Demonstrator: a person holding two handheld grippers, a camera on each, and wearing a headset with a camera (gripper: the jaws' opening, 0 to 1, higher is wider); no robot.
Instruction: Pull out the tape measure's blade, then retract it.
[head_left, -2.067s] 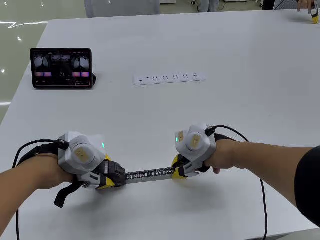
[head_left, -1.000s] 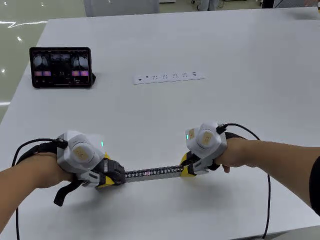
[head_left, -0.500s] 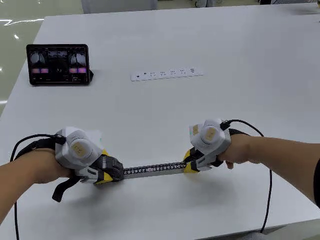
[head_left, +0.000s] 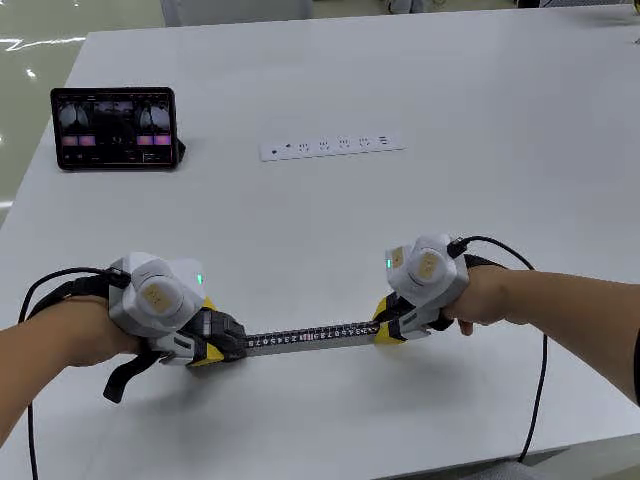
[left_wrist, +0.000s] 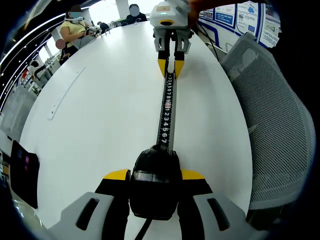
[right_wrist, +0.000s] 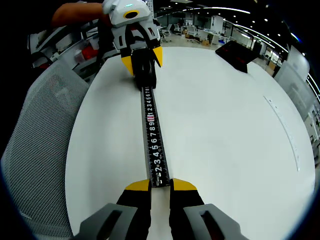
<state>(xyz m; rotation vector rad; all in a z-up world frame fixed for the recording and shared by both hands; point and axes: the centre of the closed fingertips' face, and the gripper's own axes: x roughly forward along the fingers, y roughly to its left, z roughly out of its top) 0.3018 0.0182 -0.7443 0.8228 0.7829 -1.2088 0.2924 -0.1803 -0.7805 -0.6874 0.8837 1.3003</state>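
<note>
- Black tape-measure case (left_wrist: 154, 192) is sitting at the near left of the table (head_left: 420, 90), with the left gripper (head_left: 212, 347) clamping it between its jaws.
- Its blade (head_left: 310, 337) is running left to right, low over the table, to the right gripper (head_left: 386, 332), whose nearly closed jaws are pinching the tip.
- Judging by that axis, further pulling is calling for rightward travel, and retracting for leftward travel toward the case.

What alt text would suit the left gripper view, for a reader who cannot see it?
The left gripper holds a black tape measure case, and its numbered blade runs straight across the white table to the right gripper, which pinches the blade's end. A grey mesh chair stands beside the table on the picture's right.
</note>
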